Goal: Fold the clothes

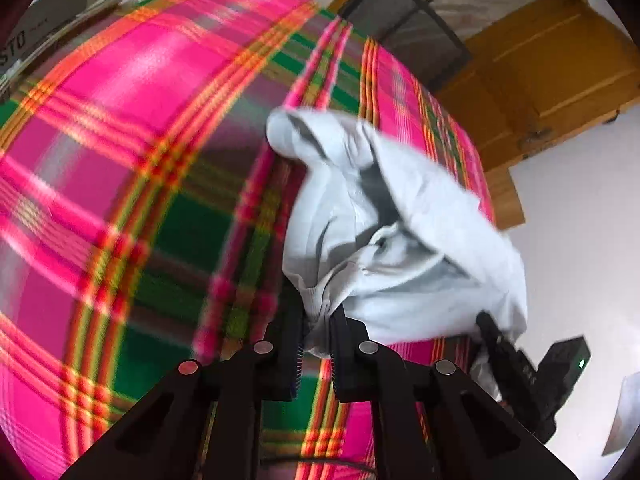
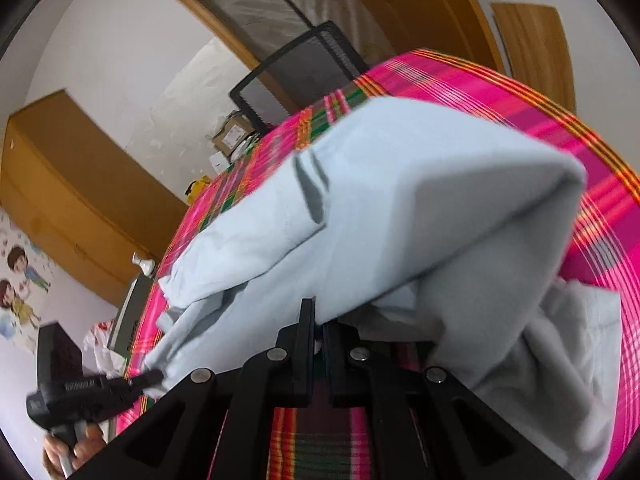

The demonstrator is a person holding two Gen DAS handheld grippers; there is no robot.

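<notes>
Garment (image 2: 400, 208) pale blue-grey — cloth beneath (image 1: 132, 128) pink, green, orange plaid; tools black.

This is a room in a home, lived in rather than set up for work. A pink, green and orange checked cloth (image 1: 132, 128) covers the table. At the upper right of the left wrist view stands a wooden door (image 1: 556, 68), with a black mesh-backed chair (image 1: 404, 28) beside it. In the right wrist view, a wooden cupboard (image 2: 68, 196) fills the left, a cartoon sticker of children (image 2: 18, 284) (on the white wall) sits at the lower left, and cardboard boxes (image 2: 232, 136) lie behind the table.
</notes>
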